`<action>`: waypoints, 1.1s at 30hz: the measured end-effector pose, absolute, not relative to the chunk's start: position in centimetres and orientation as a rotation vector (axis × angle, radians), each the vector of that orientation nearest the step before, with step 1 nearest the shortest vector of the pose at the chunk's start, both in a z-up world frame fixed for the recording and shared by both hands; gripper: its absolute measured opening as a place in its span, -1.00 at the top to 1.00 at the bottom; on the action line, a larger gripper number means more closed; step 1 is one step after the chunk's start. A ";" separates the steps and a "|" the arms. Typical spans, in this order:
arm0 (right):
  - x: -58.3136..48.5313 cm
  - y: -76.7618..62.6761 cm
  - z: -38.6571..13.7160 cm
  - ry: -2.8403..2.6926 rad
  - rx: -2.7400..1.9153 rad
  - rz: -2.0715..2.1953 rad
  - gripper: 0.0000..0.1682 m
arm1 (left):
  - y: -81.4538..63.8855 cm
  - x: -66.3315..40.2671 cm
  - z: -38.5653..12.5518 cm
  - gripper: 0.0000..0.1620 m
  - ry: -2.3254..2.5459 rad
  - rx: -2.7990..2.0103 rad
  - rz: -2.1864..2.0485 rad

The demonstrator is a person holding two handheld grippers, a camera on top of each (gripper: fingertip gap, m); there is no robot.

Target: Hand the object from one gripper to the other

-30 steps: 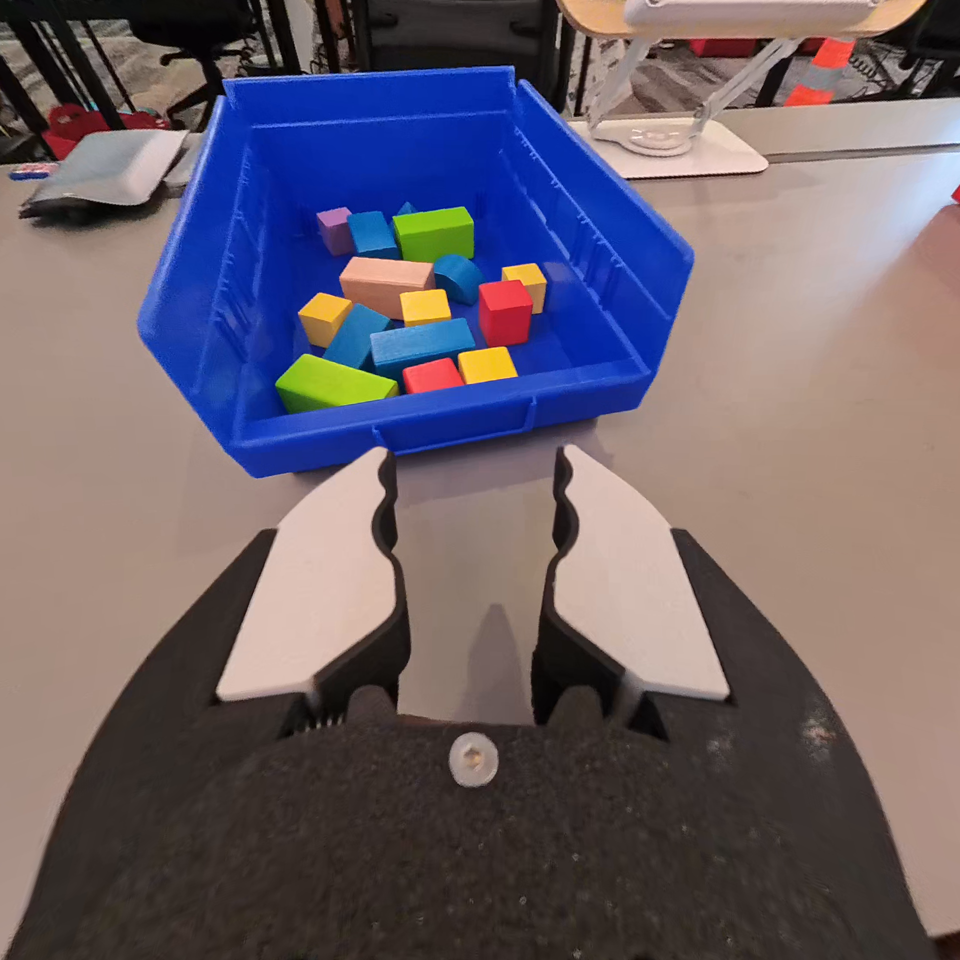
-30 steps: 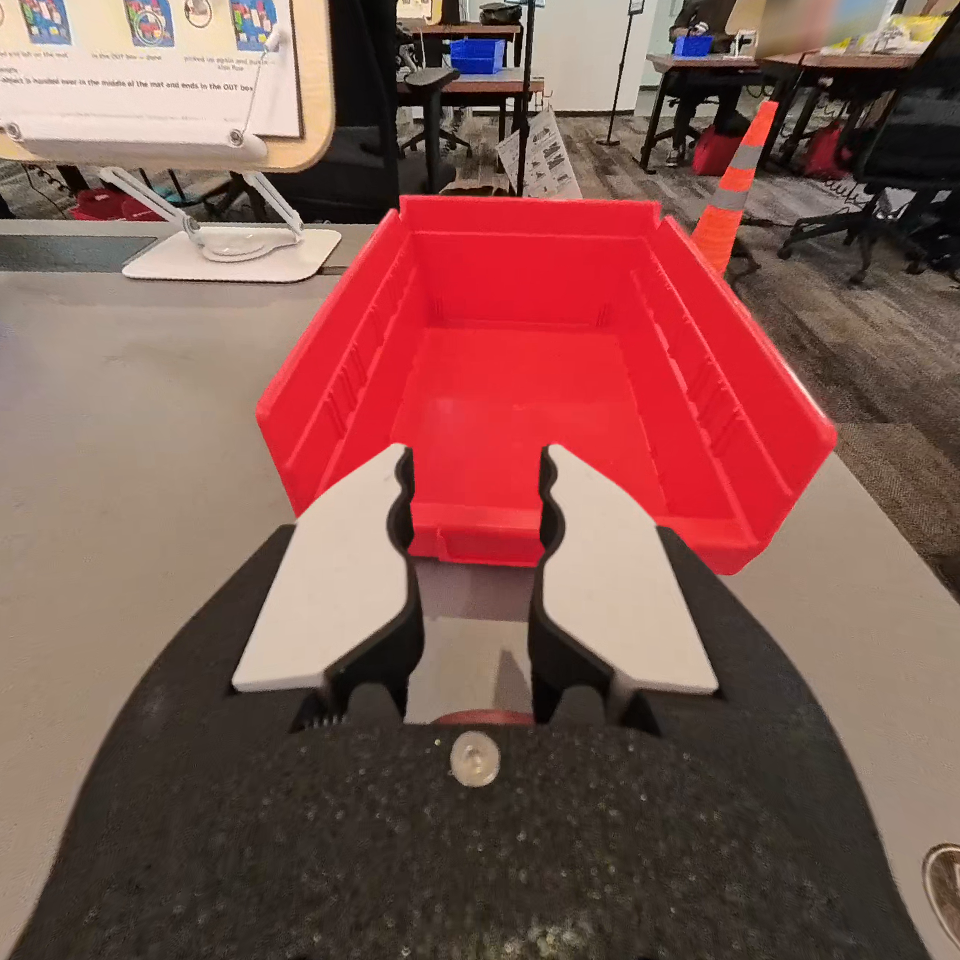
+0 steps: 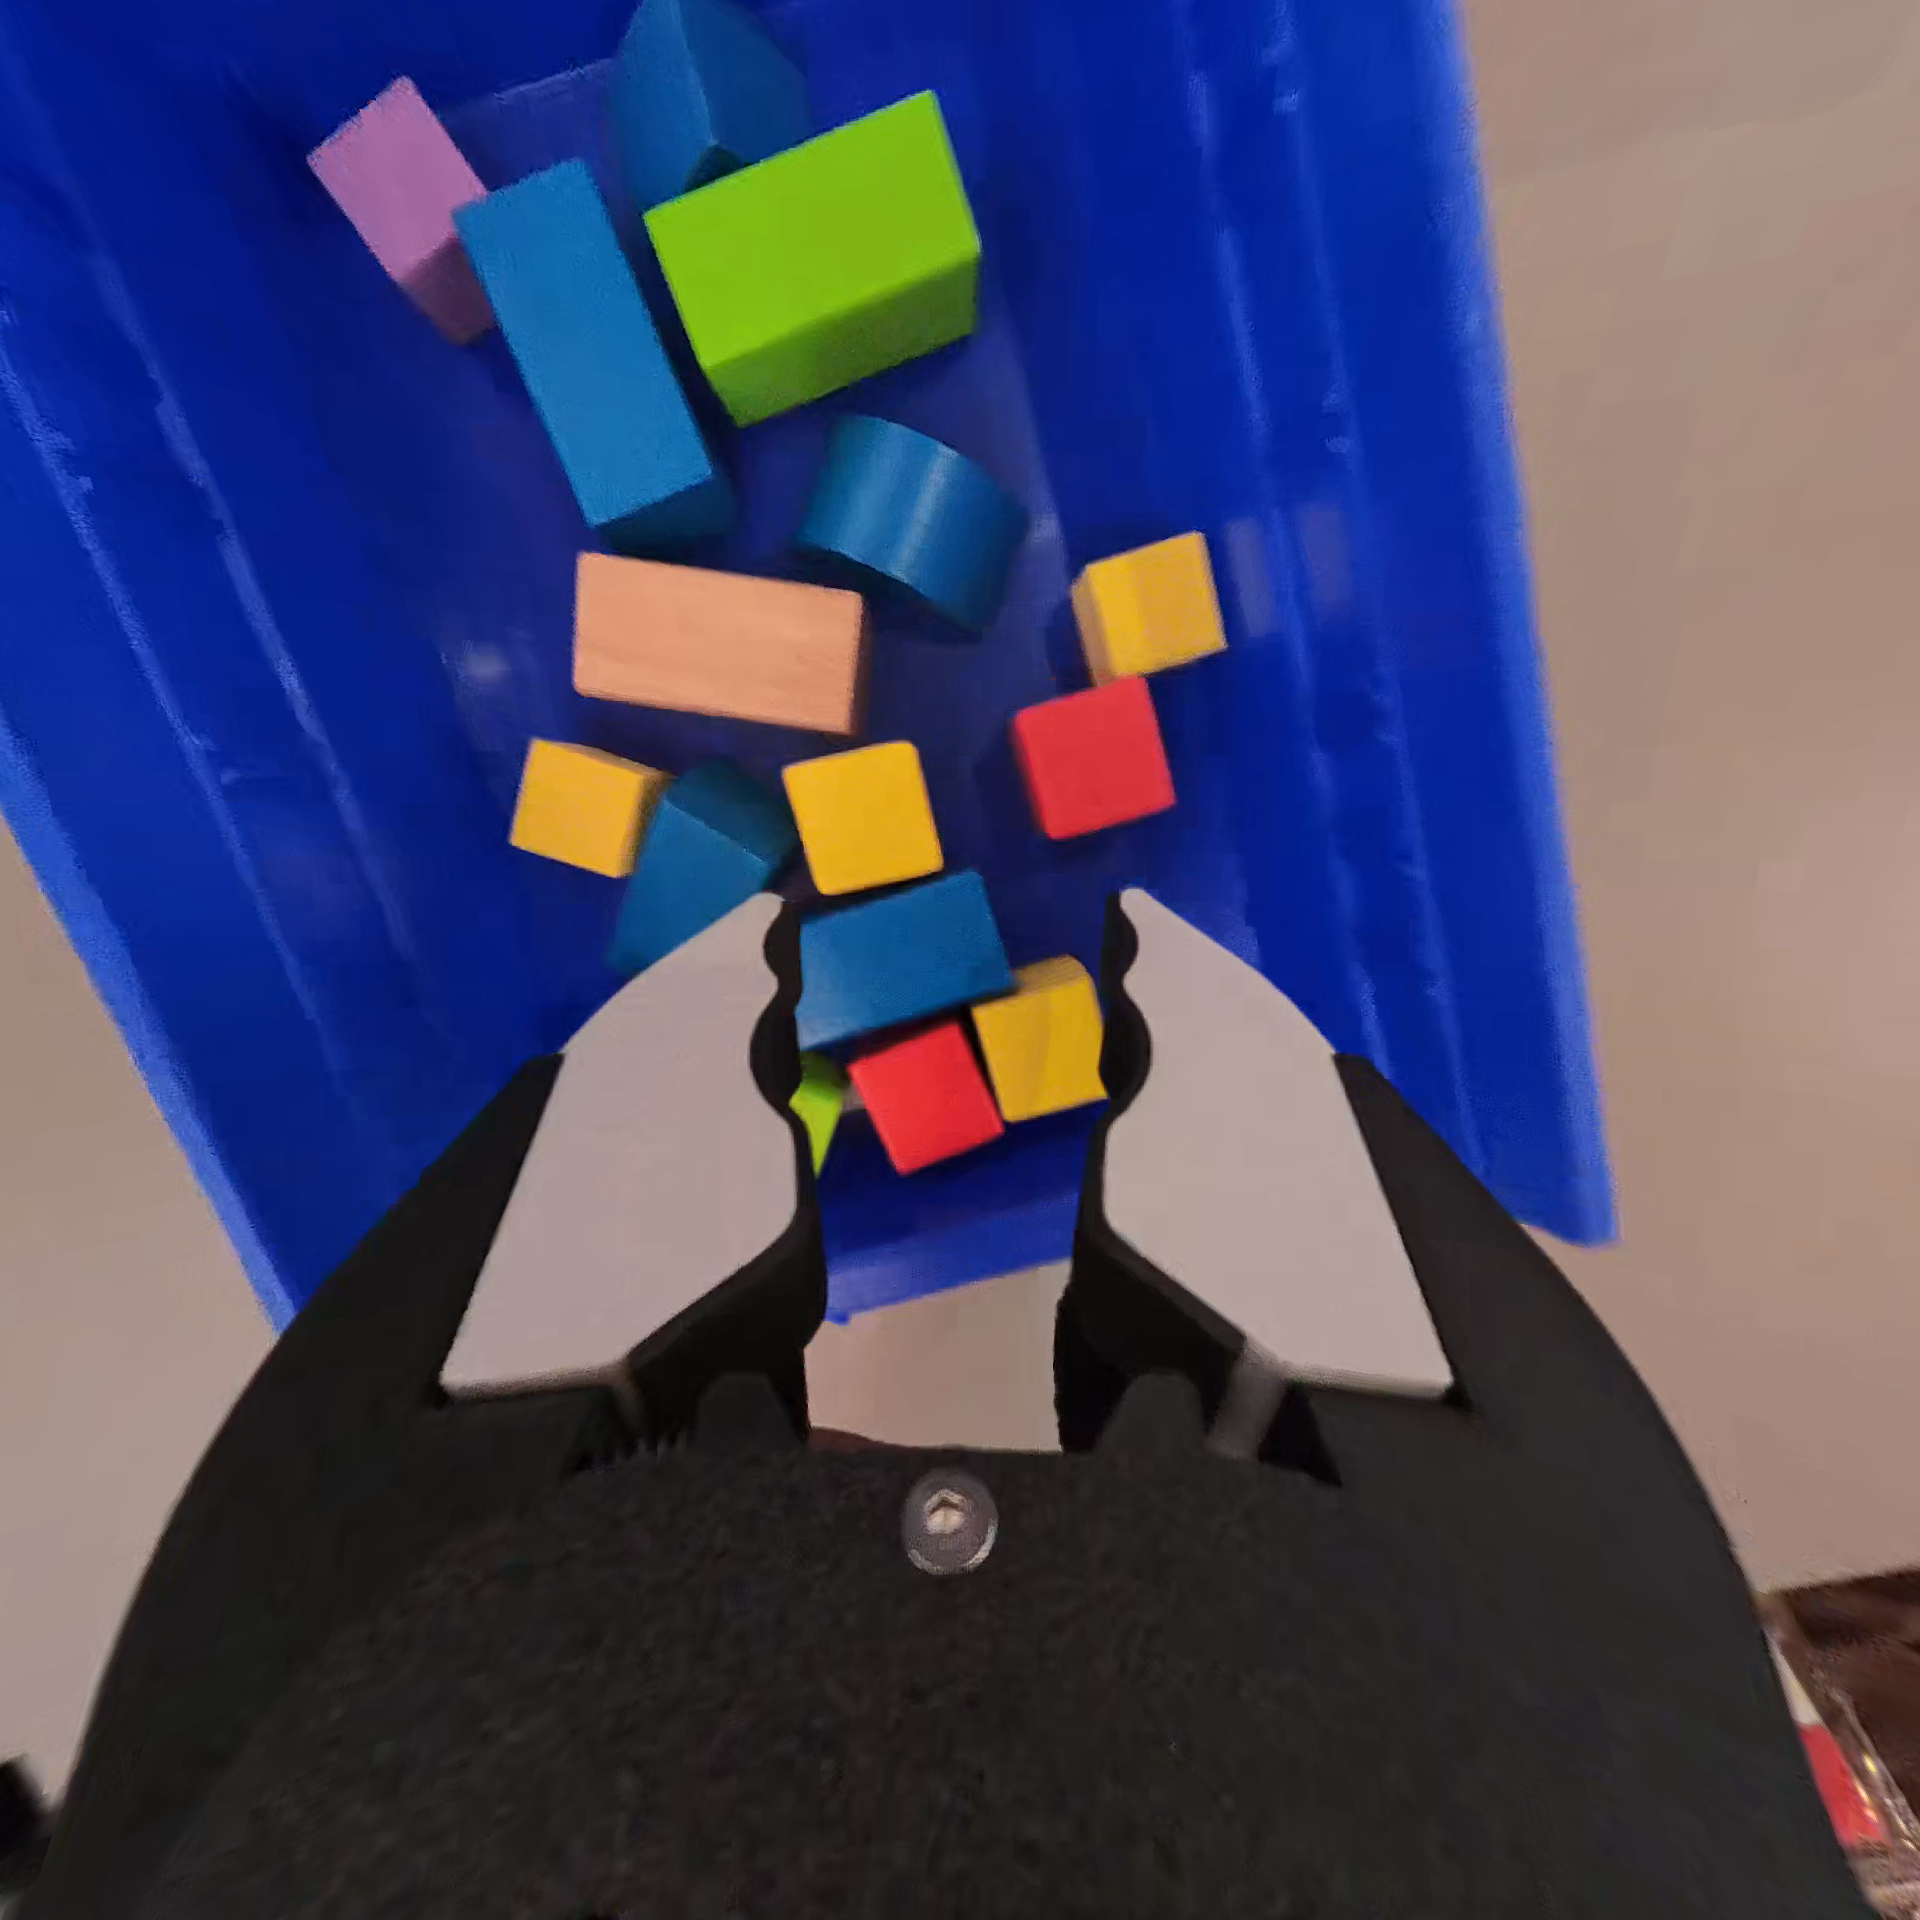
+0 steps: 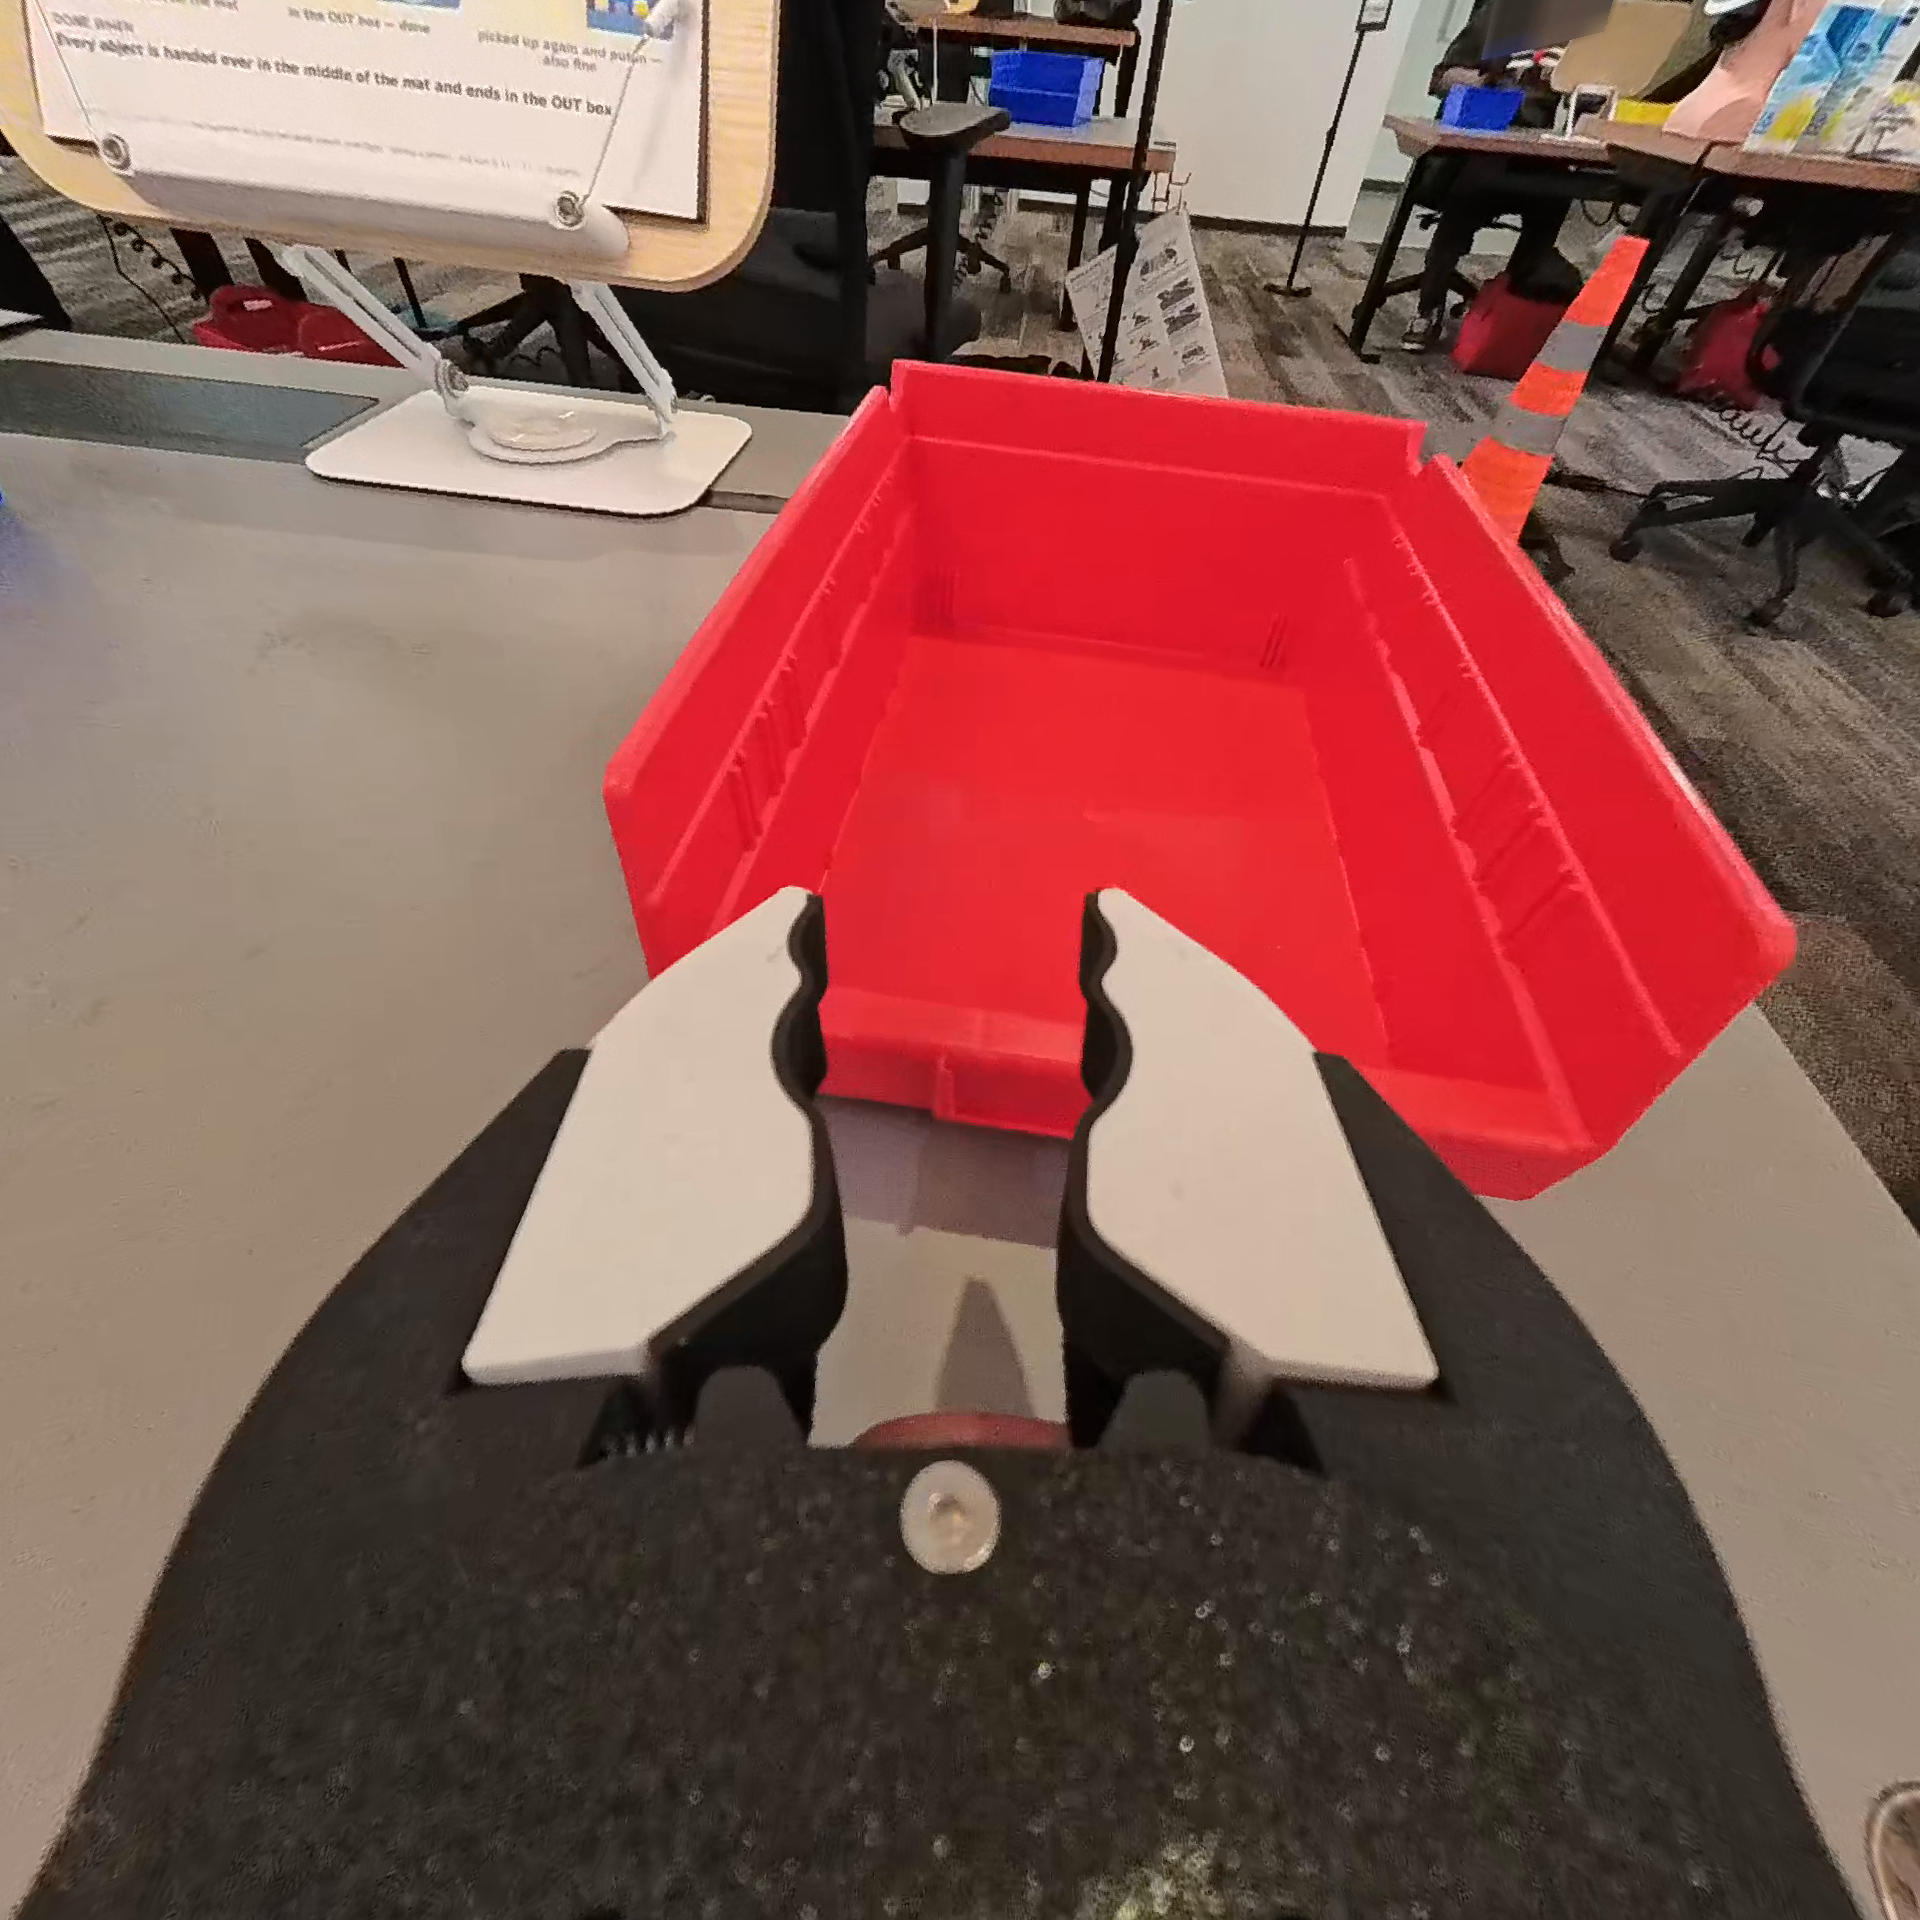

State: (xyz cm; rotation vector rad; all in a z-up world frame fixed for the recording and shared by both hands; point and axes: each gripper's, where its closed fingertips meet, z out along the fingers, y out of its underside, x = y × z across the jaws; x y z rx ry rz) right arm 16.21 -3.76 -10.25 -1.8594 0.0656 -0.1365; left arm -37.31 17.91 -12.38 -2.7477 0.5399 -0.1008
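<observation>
The left gripper [image 3: 945, 997] hangs over the blue plastic bin [image 3: 1351, 623], fingers spread wide and holding nothing. Between its tips lie a blue wooden block [image 3: 899, 951], a red wooden cube [image 3: 925, 1091] and a yellow wooden cube [image 3: 1039, 1034], all on the bin floor at the bin's near end. The right gripper [image 4: 951, 997] is open and holds nothing, poised above the grey desk [image 4: 312, 831] just before the red plastic bin [image 4: 1558, 831].
</observation>
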 end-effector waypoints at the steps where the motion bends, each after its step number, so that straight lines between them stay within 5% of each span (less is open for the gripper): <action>1: 16.3 -3.8 -10.3 0.068 -1.859 -0.136 0.45 | 18.4 -37.5 -13.0 0.32 0.544 -2.783 -0.065; 20: 16.4 -4.3 -10.5 0.087 -1.858 -0.102 0.42 | 19.9 -38.4 -17.9 0.58 0.391 -2.971 -0.132; 25: 13.0 -4.3 -7.4 -0.009 -1.780 -0.031 0.42 | 20.3 -38.2 -14.3 0.58 0.353 -2.853 -0.449; 33: 0.8 -1.2 -2.4 -0.491 -1.610 0.356 0.44 | 16.6 -30.5 -3.3 0.58 0.434 -2.351 -1.553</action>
